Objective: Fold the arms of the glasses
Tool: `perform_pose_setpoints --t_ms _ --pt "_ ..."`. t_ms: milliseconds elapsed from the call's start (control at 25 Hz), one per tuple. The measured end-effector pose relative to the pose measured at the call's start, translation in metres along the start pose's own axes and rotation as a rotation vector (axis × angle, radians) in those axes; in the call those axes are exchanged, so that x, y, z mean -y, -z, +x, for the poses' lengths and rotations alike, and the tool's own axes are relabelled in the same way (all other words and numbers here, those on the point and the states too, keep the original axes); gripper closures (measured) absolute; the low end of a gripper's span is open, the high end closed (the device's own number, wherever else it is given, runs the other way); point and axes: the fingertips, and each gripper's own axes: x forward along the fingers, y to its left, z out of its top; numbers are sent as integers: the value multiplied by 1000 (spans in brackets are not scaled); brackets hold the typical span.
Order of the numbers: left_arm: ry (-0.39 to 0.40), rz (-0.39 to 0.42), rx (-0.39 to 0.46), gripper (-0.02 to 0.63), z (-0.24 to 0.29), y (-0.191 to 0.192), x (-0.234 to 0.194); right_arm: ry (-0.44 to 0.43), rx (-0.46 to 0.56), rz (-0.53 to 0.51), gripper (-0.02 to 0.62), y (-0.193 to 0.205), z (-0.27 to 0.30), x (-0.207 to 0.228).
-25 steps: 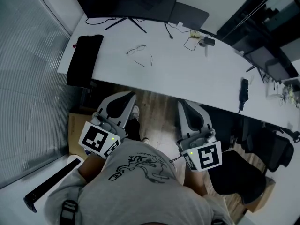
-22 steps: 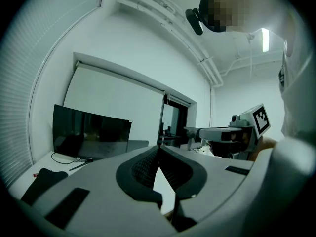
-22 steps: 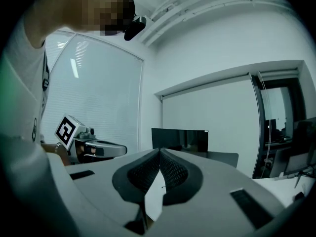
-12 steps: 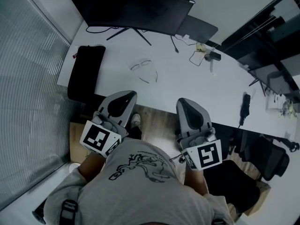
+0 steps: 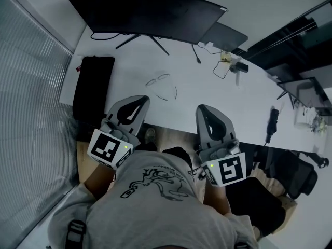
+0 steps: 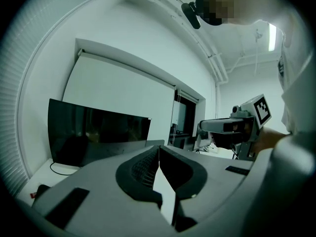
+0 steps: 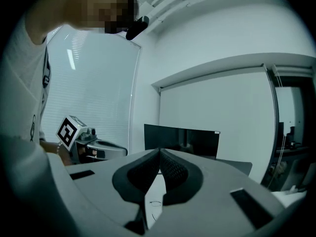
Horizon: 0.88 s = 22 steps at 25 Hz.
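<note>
The glasses [image 5: 162,85] lie on the white desk [image 5: 207,95] with their arms spread open, a little in front of the monitor stand. My left gripper [image 5: 139,99] is shut and empty, its tips over the desk's near edge, just short and left of the glasses. My right gripper [image 5: 204,109] is also shut and empty, at the near edge to the right of the glasses. In the right gripper view the glasses [image 7: 154,203] show small through the gap under the closed jaws [image 7: 159,150]. In the left gripper view the jaws [image 6: 159,148] meet at the tip; the glasses are hidden.
A black curved monitor [image 5: 145,14] stands at the back of the desk. A long black case [image 5: 92,84] lies at the left end. A grey laptop [image 5: 226,35], cables and a small device [image 5: 237,65] sit at the back right. A black chair [image 5: 254,196] stands to the right.
Both grippers have moved forward from over the floor to the desk's near edge, and the glasses now lie much closer to their tips. Both stay shut.
</note>
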Motion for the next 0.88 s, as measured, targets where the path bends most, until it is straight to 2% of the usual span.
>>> perform_pose_setpoints --t_ms 400,640,880 --pt "-10 28 -33 581 26 22 -39 -2 -39 10 585 21 37 11" --pt "-26 61 -75 575 43 66 -60 -22 -78 6 584 54 53 18" --pt "-17 91 -182 541 64 117 -80 -22 -165 -19 578 102 74 25"
